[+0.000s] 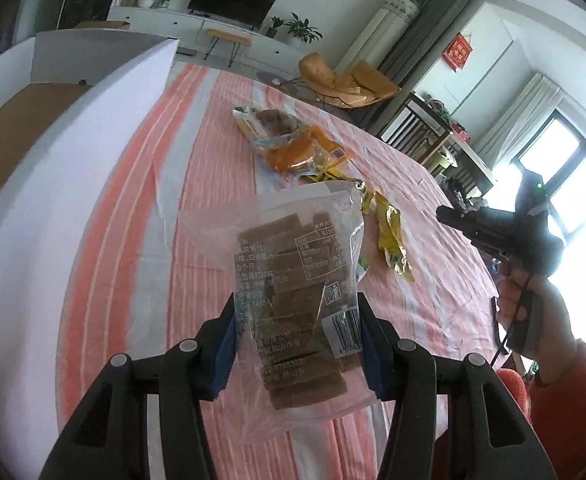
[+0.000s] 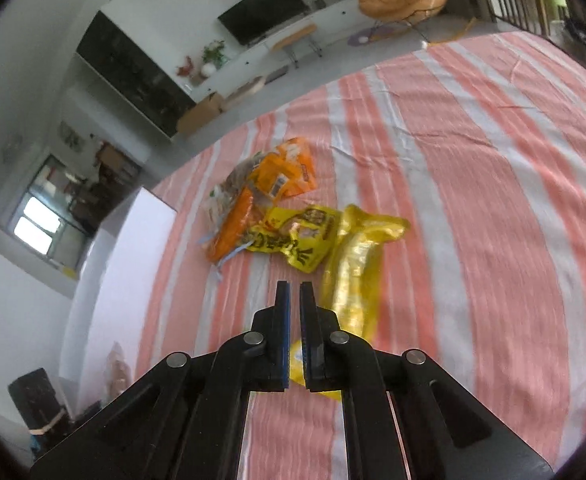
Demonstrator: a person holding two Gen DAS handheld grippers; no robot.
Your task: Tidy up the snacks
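Left gripper (image 1: 297, 344) clamped on clear snack bag (image 1: 293, 292) between its pads; right gripper (image 2: 295, 292) together, empty.

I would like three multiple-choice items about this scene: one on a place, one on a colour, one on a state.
1. Where is the clear bag of brown bars?
A. between the left tongs
B. flat on the striped cloth
C. on the TV cabinet

2. What colour is the long foil packet beside the right tongs?
A. blue
B. yellow
C. black

3. How are the right tongs?
A. wide open
B. shut on the orange packet
C. shut, holding nothing

Answers:
1. A, the blue pads press both sides of the bag, which is held above the cloth.
2. B, it shines yellow in the right wrist view.
3. C, the pads stand nearly together with nothing between them.
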